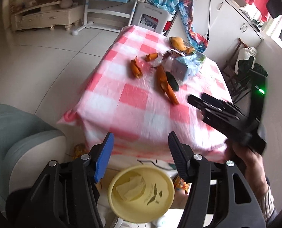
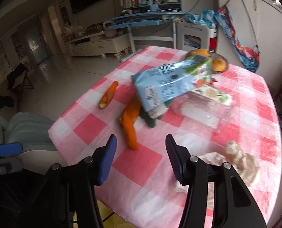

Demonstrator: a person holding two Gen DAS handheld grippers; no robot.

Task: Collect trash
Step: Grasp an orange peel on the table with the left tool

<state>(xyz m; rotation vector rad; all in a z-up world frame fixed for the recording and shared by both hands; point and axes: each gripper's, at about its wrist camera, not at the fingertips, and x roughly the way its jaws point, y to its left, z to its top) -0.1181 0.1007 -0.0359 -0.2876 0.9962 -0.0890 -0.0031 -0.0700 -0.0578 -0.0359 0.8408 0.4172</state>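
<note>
My left gripper [image 1: 141, 134] is open and holds nothing; it hangs past the table's near edge, above a yellow bin [image 1: 170, 182] with a white tissue [image 1: 131, 188] inside. My right gripper [image 2: 141, 136] is open over the pink checked tablecloth [image 2: 141, 167], nothing between its fingers. Just ahead of it lies a long orange peel [image 2: 130, 125], with a green scrap [image 2: 152, 121] and a blue carton [image 2: 171, 81] beyond. A crumpled tissue [image 2: 238, 157] lies to its right. More peels [image 1: 135, 68] sit farther back on the table.
A plate of yellow fruit [image 2: 219, 63] stands at the table's far side, and a white and green carton [image 2: 211, 94] lies beside the blue one. A grey-green sofa [image 1: 17, 133] is left of the table. White cabinets [image 1: 226, 19] line the right wall.
</note>
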